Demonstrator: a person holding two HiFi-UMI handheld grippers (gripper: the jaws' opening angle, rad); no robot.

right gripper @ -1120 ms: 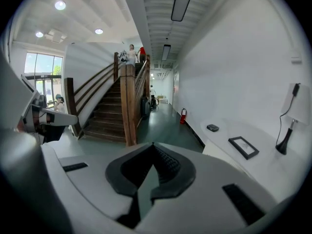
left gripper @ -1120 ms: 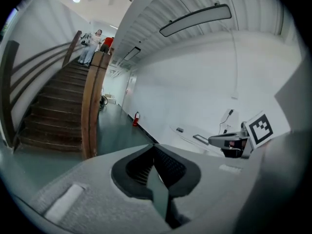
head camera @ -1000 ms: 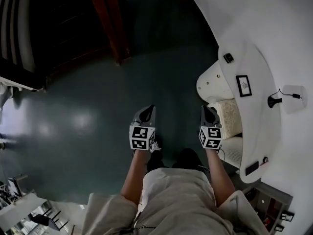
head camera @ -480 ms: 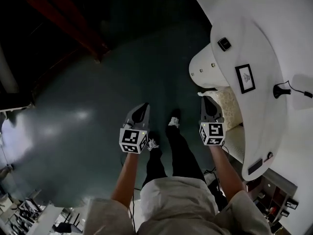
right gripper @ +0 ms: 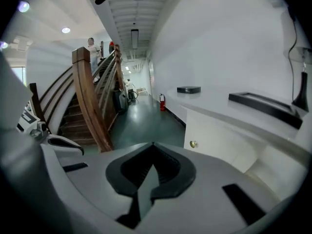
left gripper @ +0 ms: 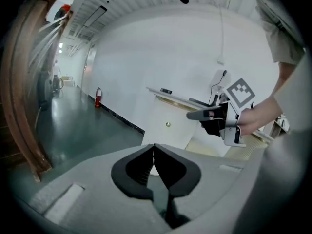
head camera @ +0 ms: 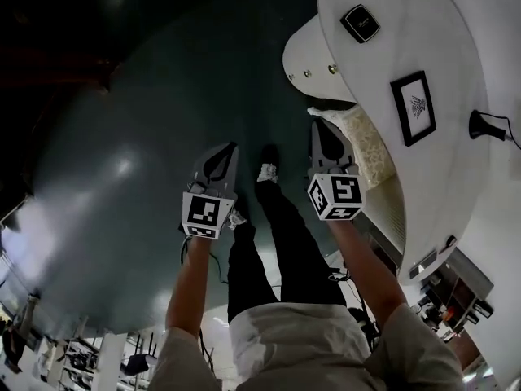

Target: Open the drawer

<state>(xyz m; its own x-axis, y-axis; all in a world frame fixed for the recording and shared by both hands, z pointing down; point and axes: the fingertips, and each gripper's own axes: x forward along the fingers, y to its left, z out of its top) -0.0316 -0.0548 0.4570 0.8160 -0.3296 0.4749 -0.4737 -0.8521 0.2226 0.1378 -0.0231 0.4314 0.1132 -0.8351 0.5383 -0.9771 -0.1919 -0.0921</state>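
The white curved cabinet [head camera: 313, 51] carries three small knobs along its front, one of them the brass knob [head camera: 331, 69]. This knob [right gripper: 193, 144] stands ahead and right of my right gripper [right gripper: 152, 145], which is shut and empty. In the head view the right gripper [head camera: 321, 133] points at the cabinet, a short way from the knobs. My left gripper [head camera: 218, 160] hangs over the floor to its left, also shut on nothing [left gripper: 153, 147]. From the left gripper view I see the knob [left gripper: 167, 124] and the right gripper [left gripper: 219, 118] beside the cabinet.
The white counter top [head camera: 456, 47] holds a black framed sign [head camera: 413, 106], a small black device [head camera: 359, 23] and a cabled stand [head camera: 480, 125]. A cream patterned panel [head camera: 368, 149] lies right of the right gripper. A wooden staircase [right gripper: 90, 101] and a fire extinguisher [right gripper: 162, 101] stand along the green-floored corridor.
The person has stepped forward, one leg now out ahead. Both grippers have risen and moved toward the cabinet, which sits nearer and larger. Both stay shut.
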